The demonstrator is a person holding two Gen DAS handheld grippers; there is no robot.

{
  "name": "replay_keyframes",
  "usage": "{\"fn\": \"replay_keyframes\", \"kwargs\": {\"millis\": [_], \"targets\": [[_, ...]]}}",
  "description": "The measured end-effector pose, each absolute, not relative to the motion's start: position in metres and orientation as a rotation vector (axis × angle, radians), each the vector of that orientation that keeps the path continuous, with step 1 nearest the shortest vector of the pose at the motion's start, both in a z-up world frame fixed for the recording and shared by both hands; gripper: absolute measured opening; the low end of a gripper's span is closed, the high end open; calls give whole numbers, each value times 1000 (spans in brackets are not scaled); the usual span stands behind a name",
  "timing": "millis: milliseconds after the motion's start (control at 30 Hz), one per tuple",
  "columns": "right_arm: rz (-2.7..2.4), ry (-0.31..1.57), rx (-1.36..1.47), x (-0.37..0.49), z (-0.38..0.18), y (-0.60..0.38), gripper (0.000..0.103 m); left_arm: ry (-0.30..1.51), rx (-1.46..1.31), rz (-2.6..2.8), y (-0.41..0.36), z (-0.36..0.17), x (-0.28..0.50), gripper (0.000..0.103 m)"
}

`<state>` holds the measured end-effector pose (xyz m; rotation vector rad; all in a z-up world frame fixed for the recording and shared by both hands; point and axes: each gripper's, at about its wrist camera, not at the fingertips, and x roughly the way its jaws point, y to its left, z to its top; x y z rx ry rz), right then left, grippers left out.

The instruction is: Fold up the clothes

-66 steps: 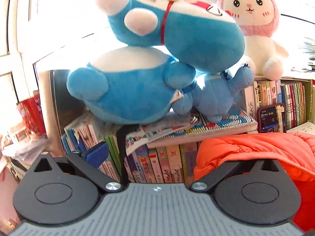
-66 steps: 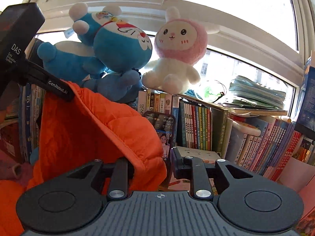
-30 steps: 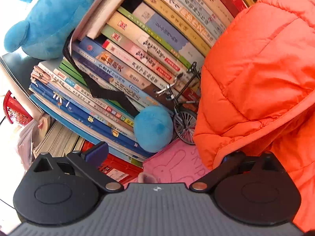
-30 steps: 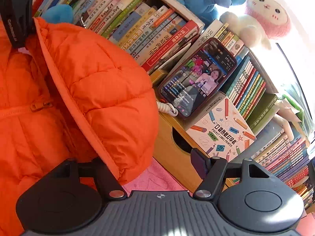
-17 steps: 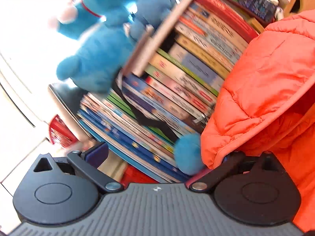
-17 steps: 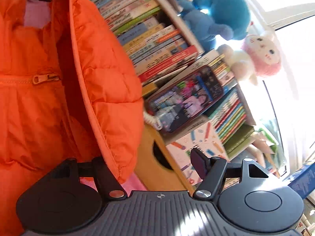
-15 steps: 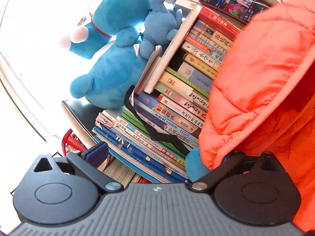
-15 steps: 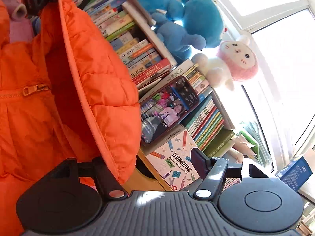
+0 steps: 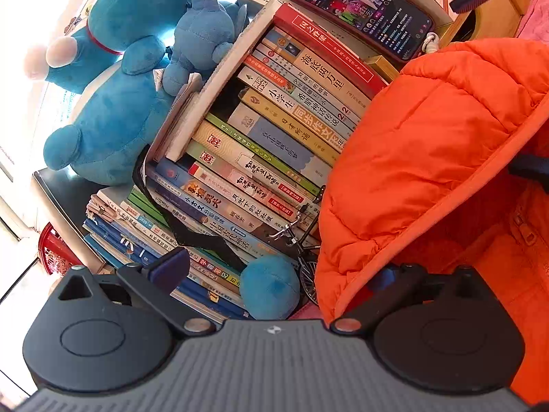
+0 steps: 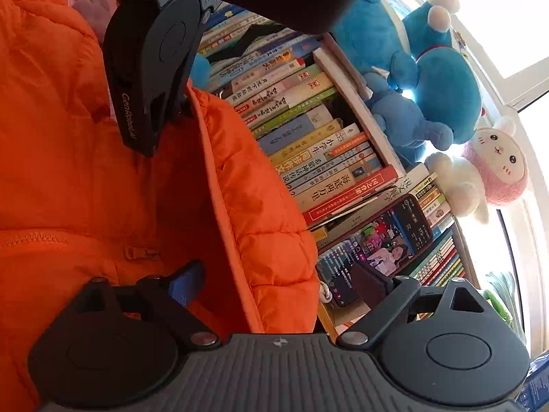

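Observation:
An orange puffer jacket (image 9: 429, 158) with a zip fills the right of the left wrist view and the left of the right wrist view (image 10: 68, 185). My left gripper (image 9: 278, 271) stands wide open; the jacket's hood edge drapes over its right finger (image 9: 387, 278). My right gripper (image 10: 278, 281) is wide open too, with the hood's edge lying between its fingers, touching neither visibly. The left gripper's body (image 10: 151, 65) shows at the top of the right wrist view, against the jacket.
A stack of books (image 9: 260, 158) stands behind the jacket, with blue plush toys (image 9: 116, 103) and a pink-white plush (image 10: 494, 171) on it. A phone (image 9: 360, 10) leans there. A small model bicycle (image 9: 302, 250) and a blue ball (image 9: 271, 285) sit beside the jacket.
Both views have rolled and swung along the bookshelf. The right gripper's left finger, earlier under the hood's edge, now stands free of it. The left gripper sits nearer the right one.

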<state>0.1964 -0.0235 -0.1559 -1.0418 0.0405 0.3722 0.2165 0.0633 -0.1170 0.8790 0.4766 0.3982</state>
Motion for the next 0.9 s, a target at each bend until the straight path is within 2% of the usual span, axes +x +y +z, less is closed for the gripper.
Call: {"fn": "replay_keyframes", "kwargs": {"millis": [33,67,133,233,400,533,667,900], "targets": [[383,77,-1009,202,-151,-23,63,479,883,401,65,-118,216,103],[381,121,-968,208,-146,-26,34,482,887,403,66,-119,216,103],[339,174,-895,217,-136,-36,17,487,895,408,70,-121,215,103],[267,202,-820,224,-124,-55,17,495,906,415,74,-124,213,103],[255,218,-877,212,-137,-76,16,509,931,420,80,-130,211,103],[249,389,-855,217,-163,-80,16,577,935,363,78,-143,214,103],[256,436,-863,220,-179,-76,16,657,922,319,79,-151,221,103],[299,477,-834,227,-181,-78,17,656,485,182,103,-72,206,103]]}}
